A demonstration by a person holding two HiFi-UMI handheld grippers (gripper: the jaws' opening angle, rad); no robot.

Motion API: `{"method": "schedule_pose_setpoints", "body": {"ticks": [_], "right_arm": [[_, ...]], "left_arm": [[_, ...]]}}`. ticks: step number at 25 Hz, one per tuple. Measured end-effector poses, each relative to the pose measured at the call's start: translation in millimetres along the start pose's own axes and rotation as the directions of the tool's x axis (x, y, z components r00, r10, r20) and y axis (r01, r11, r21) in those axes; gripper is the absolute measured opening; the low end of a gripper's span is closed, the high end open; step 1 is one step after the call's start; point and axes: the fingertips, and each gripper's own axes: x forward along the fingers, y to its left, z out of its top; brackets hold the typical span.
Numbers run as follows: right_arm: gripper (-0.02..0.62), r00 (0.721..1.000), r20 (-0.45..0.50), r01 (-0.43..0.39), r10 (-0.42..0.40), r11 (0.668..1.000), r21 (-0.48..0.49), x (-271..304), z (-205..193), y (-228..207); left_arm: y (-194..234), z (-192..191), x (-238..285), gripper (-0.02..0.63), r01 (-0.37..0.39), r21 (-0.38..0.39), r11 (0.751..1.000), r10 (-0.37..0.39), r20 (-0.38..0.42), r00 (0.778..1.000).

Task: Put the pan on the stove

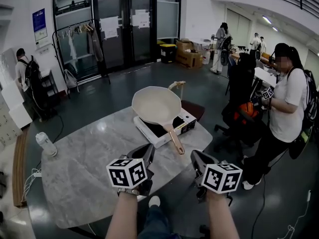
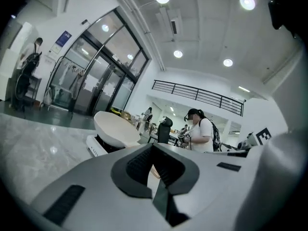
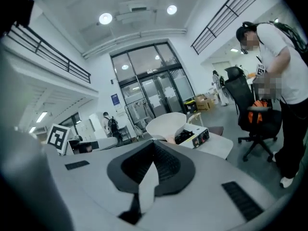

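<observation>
A cream pan [image 1: 156, 105] with a wooden handle [image 1: 175, 141] rests on the white portable stove [image 1: 187, 121] at the far right of the marble table [image 1: 84, 173]. Its handle points toward me. My left gripper [image 1: 148, 152] hovers over the table's front edge, just short of the handle's end, shut and holding nothing. Beyond the table edge to the right, my right gripper [image 1: 197, 157] is also shut and empty. The left gripper view shows its closed jaws [image 2: 153, 150] with the pan [image 2: 115, 126] ahead. In the right gripper view, the pan [image 3: 166, 125] and stove [image 3: 195, 137] lie beyond its closed jaws [image 3: 154, 150].
A white bottle [image 1: 46, 144] stands near the table's left edge. A brown stool [image 1: 194, 108] sits behind the stove. A person in a white shirt [image 1: 289, 108] stands at the right beside a black office chair [image 1: 244, 108]. Other people stand farther back.
</observation>
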Motion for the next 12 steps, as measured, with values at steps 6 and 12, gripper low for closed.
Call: {"method": "schedule_pose_setpoints", "body": {"ticks": [6, 12], "right_arm": [[0.025, 0.996, 0.082, 0.063, -0.042, 0.959, -0.276, -15.9, 16.0, 14.0], [0.025, 0.979, 0.201, 0.131, -0.036, 0.866, -0.483, -40.5, 34.6, 21.9]], "left_arm": [[-18.3, 24.0, -26.4, 0.011, -0.035, 0.169, 0.985, 0.014, 0.119, 0.993], [-20.4, 35.0, -51.9, 0.011, -0.109, 0.315, 0.943, 0.039, 0.22, 0.975]]}}
